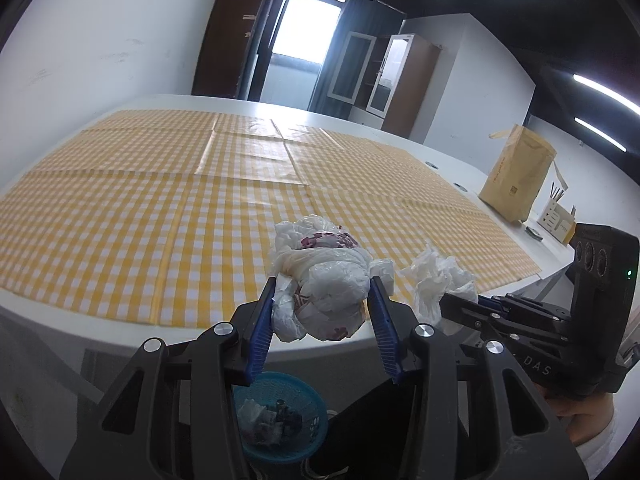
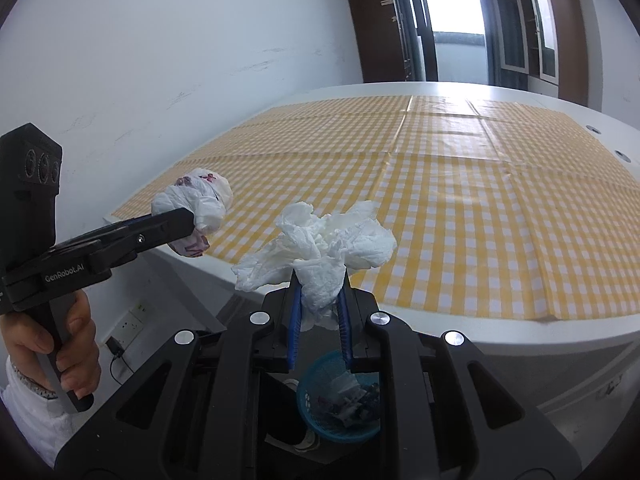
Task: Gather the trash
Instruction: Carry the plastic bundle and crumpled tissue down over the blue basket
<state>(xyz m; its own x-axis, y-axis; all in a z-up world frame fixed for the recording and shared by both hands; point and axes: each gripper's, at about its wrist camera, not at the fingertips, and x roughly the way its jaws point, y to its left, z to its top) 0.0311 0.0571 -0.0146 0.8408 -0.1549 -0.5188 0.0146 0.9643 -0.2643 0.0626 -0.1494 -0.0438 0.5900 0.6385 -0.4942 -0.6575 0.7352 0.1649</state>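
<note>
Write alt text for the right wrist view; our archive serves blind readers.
The right gripper pinches a crumpled white paper tissue above a blue plastic mesh basket of trash. Left of it, the left gripper holds a bunched white plastic bag.

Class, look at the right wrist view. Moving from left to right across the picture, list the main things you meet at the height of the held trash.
Left gripper → crumpled plastic bag it grips → crumpled white tissue in the right gripper → yellow checked tablecloth.

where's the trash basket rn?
On the floor below the table's near edge: the blue basket shows low in both wrist views, under the right tongs holding the crumpled tissue.
</note>
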